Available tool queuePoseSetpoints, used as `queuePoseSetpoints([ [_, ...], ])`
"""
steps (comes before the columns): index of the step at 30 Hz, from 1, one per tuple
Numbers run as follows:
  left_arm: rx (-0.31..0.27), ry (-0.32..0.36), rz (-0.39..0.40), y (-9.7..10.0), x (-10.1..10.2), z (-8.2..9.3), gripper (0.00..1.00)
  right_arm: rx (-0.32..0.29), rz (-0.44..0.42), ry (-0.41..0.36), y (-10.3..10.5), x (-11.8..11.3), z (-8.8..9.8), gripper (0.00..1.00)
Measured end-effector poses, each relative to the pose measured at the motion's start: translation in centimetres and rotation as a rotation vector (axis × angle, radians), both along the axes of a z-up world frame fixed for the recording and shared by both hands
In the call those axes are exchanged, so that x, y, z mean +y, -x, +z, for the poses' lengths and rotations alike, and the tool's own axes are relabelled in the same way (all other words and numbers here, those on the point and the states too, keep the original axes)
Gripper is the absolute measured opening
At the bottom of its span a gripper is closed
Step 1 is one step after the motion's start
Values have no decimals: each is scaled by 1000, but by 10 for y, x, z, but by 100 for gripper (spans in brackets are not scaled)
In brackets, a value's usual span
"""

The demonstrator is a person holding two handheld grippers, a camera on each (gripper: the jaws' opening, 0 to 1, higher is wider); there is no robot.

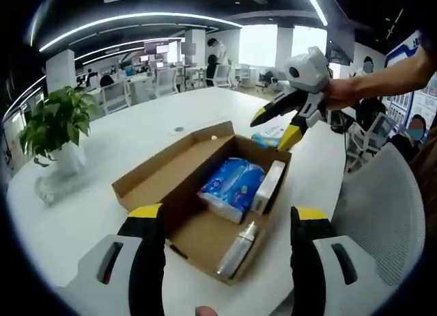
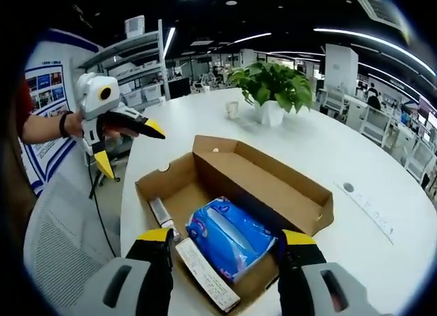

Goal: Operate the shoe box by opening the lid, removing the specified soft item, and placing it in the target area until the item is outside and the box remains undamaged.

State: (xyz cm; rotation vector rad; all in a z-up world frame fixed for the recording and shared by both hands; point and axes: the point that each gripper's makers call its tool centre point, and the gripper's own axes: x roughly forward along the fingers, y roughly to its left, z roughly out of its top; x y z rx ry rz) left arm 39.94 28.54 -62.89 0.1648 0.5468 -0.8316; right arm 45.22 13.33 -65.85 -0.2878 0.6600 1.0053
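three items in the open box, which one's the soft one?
The blue tissue pack, a crinkly plastic wrap in the middle of the shoe box. The white carton and the silver tube beside it look rigid.

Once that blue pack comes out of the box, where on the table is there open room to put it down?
Bare tabletop lies beyond the open lid, between the box and the potted plant. In the left gripper view, another bare stretch lies between the box and the plant. It is crowded inside the box: the blue pack, a white carton and a bottle lie close together.
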Motion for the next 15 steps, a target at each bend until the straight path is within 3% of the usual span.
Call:
queuePoseSetpoints([
  [15,5,-2,29,12,13,0,74,36,118,136,-12,25,-33,60],
])
